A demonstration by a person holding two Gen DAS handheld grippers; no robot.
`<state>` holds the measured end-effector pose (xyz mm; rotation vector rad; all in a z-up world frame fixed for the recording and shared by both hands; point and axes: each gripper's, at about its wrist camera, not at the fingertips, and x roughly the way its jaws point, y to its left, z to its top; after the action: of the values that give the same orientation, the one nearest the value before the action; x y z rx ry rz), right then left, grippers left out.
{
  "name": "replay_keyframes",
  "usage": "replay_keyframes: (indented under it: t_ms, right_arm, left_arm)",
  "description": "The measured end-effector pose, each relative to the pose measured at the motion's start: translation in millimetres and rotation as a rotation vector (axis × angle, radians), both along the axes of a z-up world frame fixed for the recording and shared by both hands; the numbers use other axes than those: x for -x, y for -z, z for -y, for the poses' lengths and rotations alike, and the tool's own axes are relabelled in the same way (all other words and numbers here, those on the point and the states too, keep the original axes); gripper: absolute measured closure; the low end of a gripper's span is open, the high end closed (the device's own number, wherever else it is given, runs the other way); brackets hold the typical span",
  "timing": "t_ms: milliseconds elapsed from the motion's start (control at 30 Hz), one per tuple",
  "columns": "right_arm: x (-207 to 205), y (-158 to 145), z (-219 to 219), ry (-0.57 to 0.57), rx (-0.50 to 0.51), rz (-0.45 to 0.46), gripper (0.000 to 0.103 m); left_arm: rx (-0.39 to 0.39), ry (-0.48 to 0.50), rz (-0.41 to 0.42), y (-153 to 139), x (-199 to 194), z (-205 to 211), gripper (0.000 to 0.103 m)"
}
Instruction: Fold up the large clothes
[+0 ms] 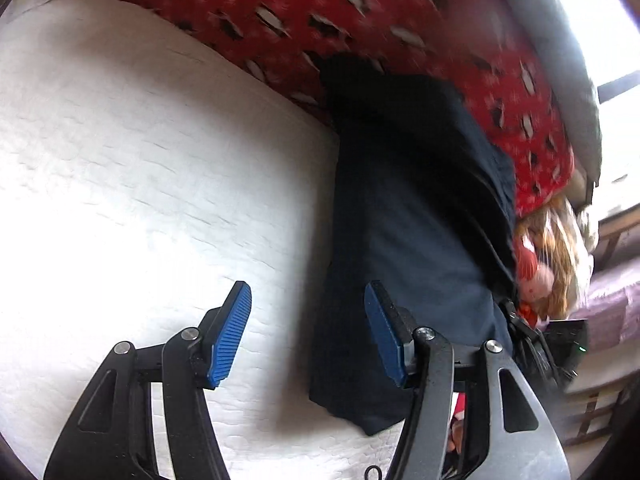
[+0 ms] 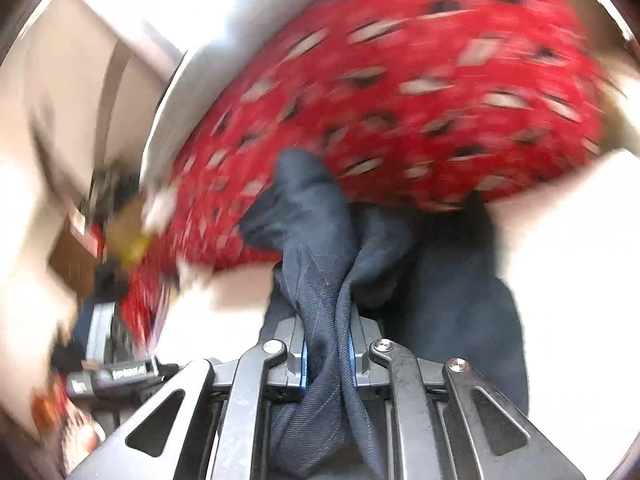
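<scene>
A dark navy garment lies in a long folded strip on the white bed. My left gripper is open and empty above the bed, with its right finger over the garment's near left edge. My right gripper is shut on a bunched fold of the same navy garment, which hangs twisted between its blue pads. The right gripper's body also shows in the left wrist view at the garment's right edge.
A red patterned blanket lies across the far side of the bed, touching the garment's far end; it also shows in the right wrist view. A doll with orange hair lies at the right. A window is far right.
</scene>
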<state>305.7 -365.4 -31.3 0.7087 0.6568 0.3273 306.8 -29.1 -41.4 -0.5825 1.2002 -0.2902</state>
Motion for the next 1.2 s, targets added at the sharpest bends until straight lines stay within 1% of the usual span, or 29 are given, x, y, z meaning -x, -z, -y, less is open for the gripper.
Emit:
replay_keyframes:
  t_ms: [33,100,133,167,200,267,333,367,433,467,500,533,600,667,700,733,767,800,833,867,900,933,967,1033,1067,1100,1133,1167,1200]
  right_arm:
    - [2,15,14,0.046,-0.027,-0.042,0.09]
    - [-1,56,29,0.075,-0.068,-0.173,0.09]
    - [0,65,30,0.077,-0.074,-0.196,0.09]
    - [2,70,31,0.073,-0.091,-0.189,0.09]
    - [4,68,31,0.069,-0.097,-0.18,0.088]
    - [3,61,31,0.065,-0.079,-0.197,0.08]
    - [5,53,38,0.07,-0.069,-0.202,0.066]
    - [6,44,41,0.096,-0.058,-0.194,0.063]
    - [6,30,47,0.129,-0.064,-0.151,0.054]
    - [3,19,47,0.141,-0.07,-0.117,0.05]
    - [-3,11,45,0.147,-0.061,-0.103,0.039]
    - [-9,6,43,0.151,-0.044,-0.099,0.03]
    - [-32,-5,32,0.139,0.029,-0.106,0.027]
    - [-60,-6,21,0.111,0.092,-0.162,0.027]
    - [-72,-3,16,0.087,0.099,-0.186,0.027]
    - [-82,0,11,0.054,0.09,-0.202,0.033]
    - [-89,0,7,0.036,0.079,-0.19,0.044]
    - [-91,-2,7,0.037,0.082,-0.172,0.082]
    - [-91,-4,8,0.042,0.078,-0.149,0.098]
    - [-88,-1,15,0.075,0.042,-0.12,0.098]
    - [-84,7,21,0.109,0.028,-0.124,0.099]
    - [-84,22,30,0.155,0.025,-0.165,0.1]
    - [-85,47,41,0.199,0.012,-0.255,0.101]
    - [-84,81,53,0.215,-0.059,-0.366,0.098]
    - [-78,87,59,0.21,-0.113,-0.358,0.099]
    - [-71,84,61,0.207,-0.129,-0.334,0.095]
    - [-64,75,62,0.209,-0.11,-0.319,0.08]
    - [-54,63,63,0.208,-0.057,-0.304,0.077]
    - [-44,49,62,0.195,-0.027,-0.26,0.076]
  left_arm:
    - [-0.007,0.018,-0.015,6,-1,7,0.042]
    - [-0.033,0.066,-0.057,20,-2,26,0.041]
    - [-0.047,0.086,-0.068,28,0,34,0.041]
    - [-0.062,0.095,-0.072,33,2,39,0.041]
    - [-0.077,0.093,-0.067,34,2,42,0.041]
    - [-0.105,0.09,-0.054,30,3,39,0.04]
    - [-0.12,0.093,-0.044,24,4,35,0.04]
    - [-0.134,0.093,-0.032,19,4,32,0.04]
    - [-0.154,0.094,-0.013,12,6,30,0.04]
    - [-0.155,0.096,-0.01,13,3,34,0.04]
    - [-0.158,0.1,-0.008,12,4,36,0.04]
    - [-0.166,0.103,-0.006,10,4,37,0.04]
    - [-0.195,0.11,0.005,7,3,45,0.04]
    - [-0.226,0.106,0.013,3,2,51,0.04]
    - [-0.232,0.102,0.026,0,1,54,0.04]
    - [-0.242,0.096,0.049,-6,-1,57,0.04]
    - [-0.264,0.086,0.075,-12,-5,63,0.04]
    - [-0.278,0.083,0.094,-16,-7,67,0.04]
    - [-0.292,0.087,0.11,-18,-11,71,0.04]
    - [-0.307,0.095,0.114,-17,-15,75,0.04]
    - [-0.321,0.105,0.107,-12,-19,79,0.037]
    - [-0.328,0.114,0.096,-6,-23,82,0.036]
    - [-0.336,0.126,0.072,2,-26,86,0.034]
    - [-0.311,0.154,0.049,12,-28,91,0.032]
    - [-0.327,0.157,0.053,11,-27,92,0.032]
    - [-0.339,0.158,0.065,8,-25,92,0.032]
    - [-0.35,0.162,0.08,4,-23,91,0.033]
    - [-0.349,0.163,0.083,0,-20,88,0.033]
    - [-0.333,0.157,0.084,-3,-13,82,0.033]
